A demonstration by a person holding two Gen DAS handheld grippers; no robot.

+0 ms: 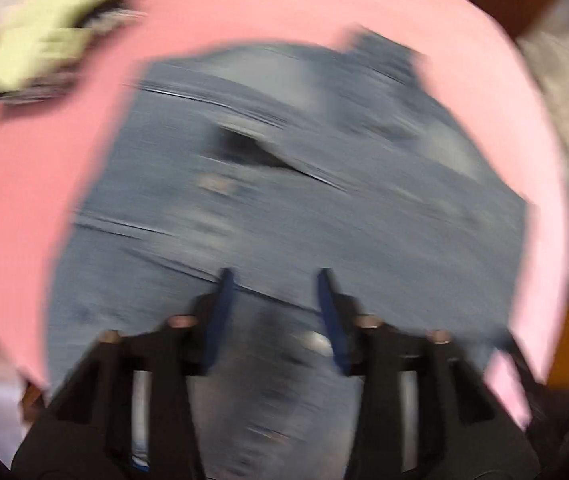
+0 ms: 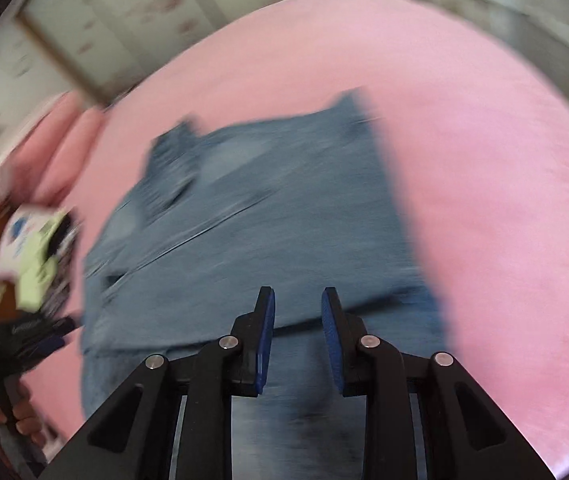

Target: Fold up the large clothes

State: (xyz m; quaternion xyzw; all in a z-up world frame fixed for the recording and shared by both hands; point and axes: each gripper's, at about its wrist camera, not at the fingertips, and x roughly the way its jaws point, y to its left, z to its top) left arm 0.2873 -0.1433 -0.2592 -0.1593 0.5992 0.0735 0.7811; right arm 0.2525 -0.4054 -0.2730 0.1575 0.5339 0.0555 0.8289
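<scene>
A pair of blue jeans (image 1: pixel 292 200) lies spread on the pink bed sheet (image 1: pixel 36 184); both views are motion-blurred. My left gripper (image 1: pixel 276 276) is open above the near part of the jeans, with denim showing between its blue pads. My right gripper (image 2: pixel 297 294) is open above the near edge of the jeans (image 2: pixel 252 216), nothing between its pads. The left gripper and the hand holding it (image 2: pixel 8 344) show at the left edge of the right wrist view.
A pile of yellow-green, white and dark clothes (image 1: pixel 40 36) lies at the far left of the bed; it also shows in the right wrist view (image 2: pixel 40 256). Pink pillows (image 2: pixel 64 136) lie at the far left. A wardrobe (image 2: pixel 96 12) stands behind the bed.
</scene>
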